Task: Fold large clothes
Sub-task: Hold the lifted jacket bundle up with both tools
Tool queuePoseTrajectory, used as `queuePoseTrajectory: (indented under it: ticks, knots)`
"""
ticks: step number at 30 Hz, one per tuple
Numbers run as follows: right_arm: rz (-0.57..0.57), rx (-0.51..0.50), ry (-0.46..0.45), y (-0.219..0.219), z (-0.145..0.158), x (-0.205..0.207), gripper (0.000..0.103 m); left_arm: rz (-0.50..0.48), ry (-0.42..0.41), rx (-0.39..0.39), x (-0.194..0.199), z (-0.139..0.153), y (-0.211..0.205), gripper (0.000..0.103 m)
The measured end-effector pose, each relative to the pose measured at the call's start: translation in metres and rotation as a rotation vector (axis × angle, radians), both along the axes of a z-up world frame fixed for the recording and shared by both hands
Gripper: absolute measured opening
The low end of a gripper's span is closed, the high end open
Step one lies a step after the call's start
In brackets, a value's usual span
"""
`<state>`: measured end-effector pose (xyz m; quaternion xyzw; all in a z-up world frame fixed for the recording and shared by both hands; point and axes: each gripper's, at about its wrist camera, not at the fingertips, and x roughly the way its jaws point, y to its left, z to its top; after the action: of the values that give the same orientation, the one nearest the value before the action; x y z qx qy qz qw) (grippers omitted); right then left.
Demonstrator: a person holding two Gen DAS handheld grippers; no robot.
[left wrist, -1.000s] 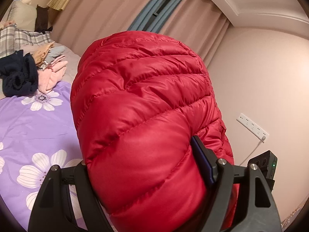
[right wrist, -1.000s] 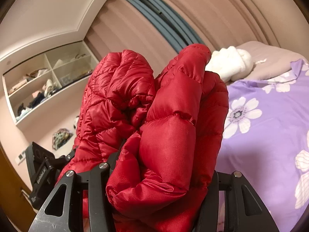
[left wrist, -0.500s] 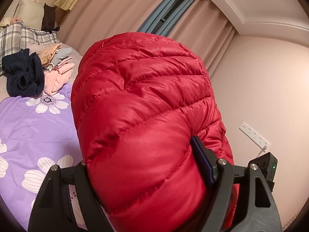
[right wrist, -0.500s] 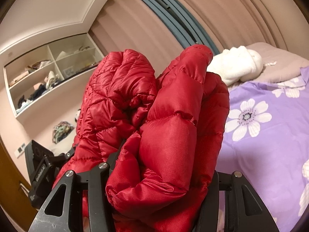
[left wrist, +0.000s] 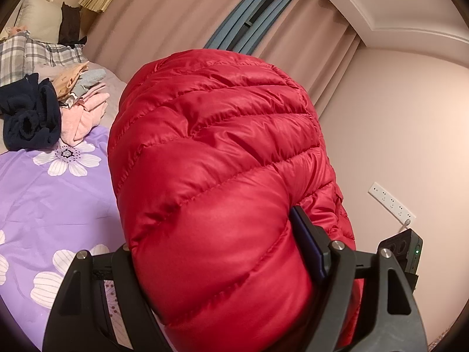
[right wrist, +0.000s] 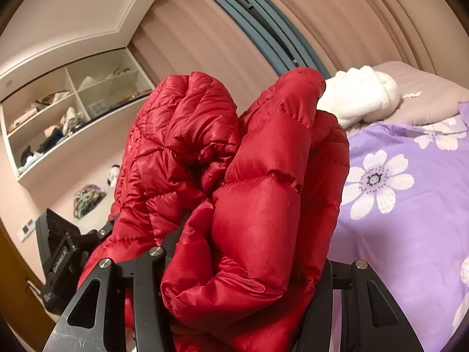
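Looking from the left wrist, we see at the far left a pile of clothes (left wrist: 58,108) on the bed (left wrist: 58,199), which has a purple cover with white flowers. A dark blue garment (left wrist: 29,117) lies at the front of this pile, with pink and grey pieces beside it. In the middle, the red puffy jacket (left wrist: 217,182) fills most of the view. The left gripper (left wrist: 217,267) has its jaws clamped on a thick fold of this jacket, and the padding bulges out above them. To the right we see a plain wall with a white power strip (left wrist: 391,199), and the other gripper's body shows at the right edge.

From the right wrist, we see at the left open shelves (right wrist: 70,108) with small clothes inside. Below them, part of the left gripper is visible. In the middle, the right gripper (right wrist: 234,281) has its jaws pressed on a bunched part of the same jacket (right wrist: 258,205), which stands up in two lumps. The jacket is held up in the air, above the bed. To the right a white fluffy garment (right wrist: 360,99) lies on the bed (right wrist: 410,234), near the curtains (right wrist: 366,14).
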<state>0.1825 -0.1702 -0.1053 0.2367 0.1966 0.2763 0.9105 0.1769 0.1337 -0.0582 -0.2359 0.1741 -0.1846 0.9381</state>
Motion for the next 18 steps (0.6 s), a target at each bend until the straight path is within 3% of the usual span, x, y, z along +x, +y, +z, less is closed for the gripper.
queuePoseTrajectory:
  ticks: [8, 18]
  knots:
    - [-0.018, -0.001, 0.011, -0.004, -0.009, 0.023, 0.051, -0.006, 0.01, 0.012, 0.033, -0.01, -0.009, 0.078]
    - [-0.084, -0.035, 0.049, -0.014, -0.029, 0.046, 0.051, -0.029, 0.069, -0.002, 0.081, -0.043, -0.029, 0.079]
